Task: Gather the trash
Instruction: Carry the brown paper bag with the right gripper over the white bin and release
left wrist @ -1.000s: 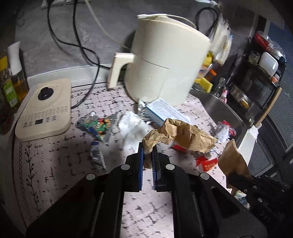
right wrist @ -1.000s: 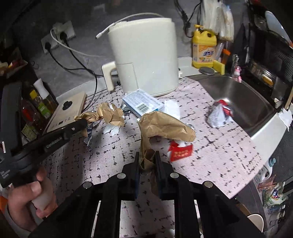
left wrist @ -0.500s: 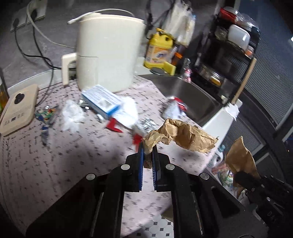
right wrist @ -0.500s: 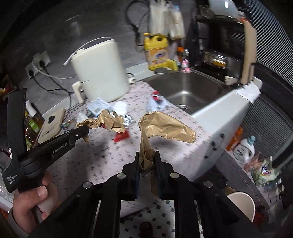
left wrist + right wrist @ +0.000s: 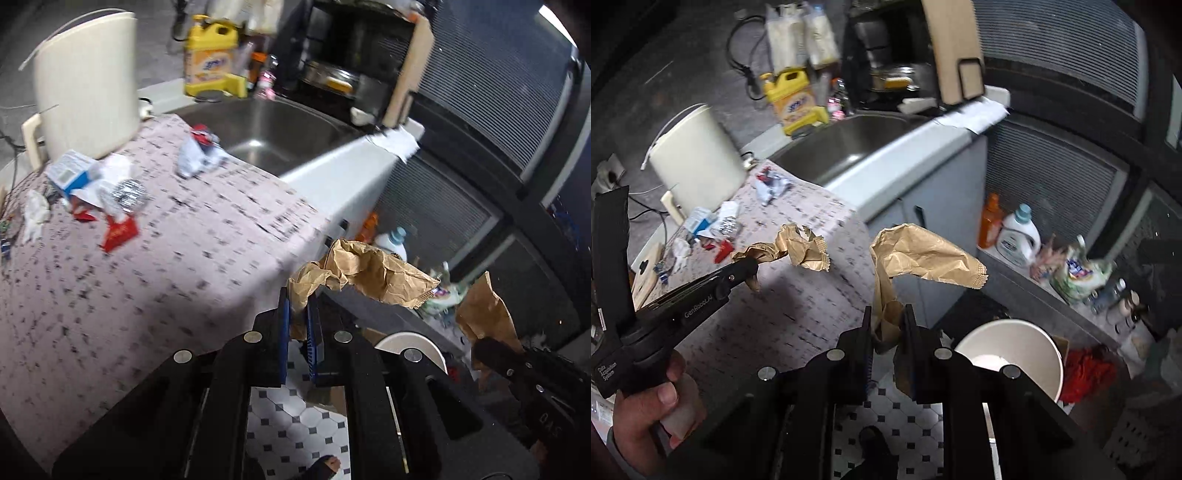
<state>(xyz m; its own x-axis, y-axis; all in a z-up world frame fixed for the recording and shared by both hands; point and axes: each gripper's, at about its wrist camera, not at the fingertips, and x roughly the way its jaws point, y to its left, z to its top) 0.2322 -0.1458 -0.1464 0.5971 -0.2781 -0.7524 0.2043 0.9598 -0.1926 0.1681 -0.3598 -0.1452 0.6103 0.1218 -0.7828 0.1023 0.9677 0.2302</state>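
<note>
My left gripper [image 5: 298,308] is shut on a crumpled brown paper bag [image 5: 373,273], held in the air past the counter's front edge. It also shows in the right wrist view [image 5: 798,247]. My right gripper [image 5: 886,325] is shut on a second crumpled brown paper bag [image 5: 923,258], held above the floor beside a round white bin [image 5: 1012,350]. The bin's rim shows in the left wrist view [image 5: 410,345]. More trash lies on the patterned counter [image 5: 155,258]: a red wrapper [image 5: 120,230], a foil ball [image 5: 127,192], a blue-and-white box [image 5: 68,173], a white-and-red wrapper [image 5: 199,153].
A cream appliance [image 5: 85,81] stands at the counter's back. A steel sink [image 5: 273,129] lies right of it, with a yellow detergent jug [image 5: 210,55] behind. Bottles [image 5: 1019,232] and bags [image 5: 1078,266] stand on the floor by the cabinet. The floor is tiled [image 5: 295,424].
Both grippers have swung right, away from the counter, carrying their paper bags out over the floor. The white bin has come into view below the right gripper.
</note>
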